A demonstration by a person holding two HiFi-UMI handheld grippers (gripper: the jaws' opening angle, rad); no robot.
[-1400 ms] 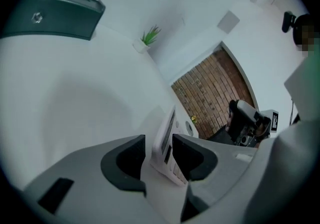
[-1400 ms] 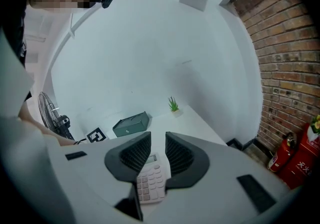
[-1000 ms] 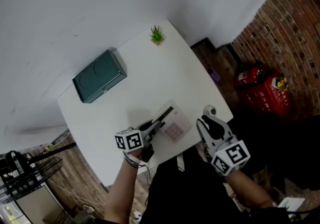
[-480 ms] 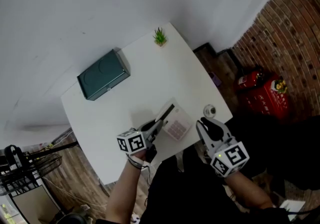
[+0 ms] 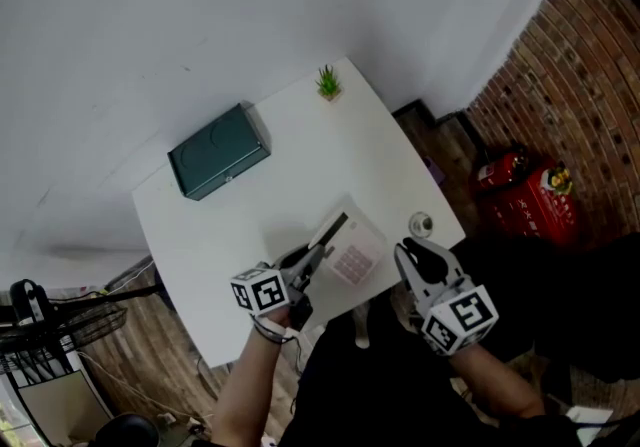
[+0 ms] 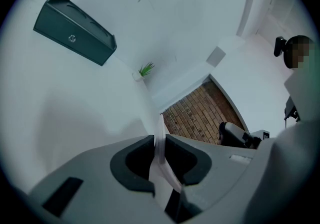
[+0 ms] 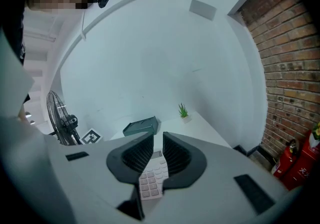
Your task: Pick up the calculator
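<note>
The white calculator (image 5: 355,255) with pinkish keys is tilted near the front of the white table (image 5: 300,150), its left edge raised. My left gripper (image 5: 318,255) is shut on that edge. In the left gripper view the calculator (image 6: 163,173) shows as a thin white strip pinched between the dark pads of the left gripper (image 6: 159,143). My right gripper (image 5: 420,257) hangs to the right of it, off the table's front corner, apart from it. Its jaws are closing with only a narrow gap and nothing in it. Beyond the right gripper (image 7: 157,150), the calculator (image 7: 152,180) shows through that gap.
A dark green box (image 5: 220,163) lies at the table's far left and a small potted plant (image 5: 328,83) at its far corner. A small round object (image 5: 421,225) sits by the right edge. A red fire extinguisher (image 5: 520,200) stands by the brick wall, and a fan (image 7: 62,120) stands left of the table.
My left gripper has risen slightly with the calculator's edge in its jaws. My right gripper has lifted a little and its jaws have narrowed.
</note>
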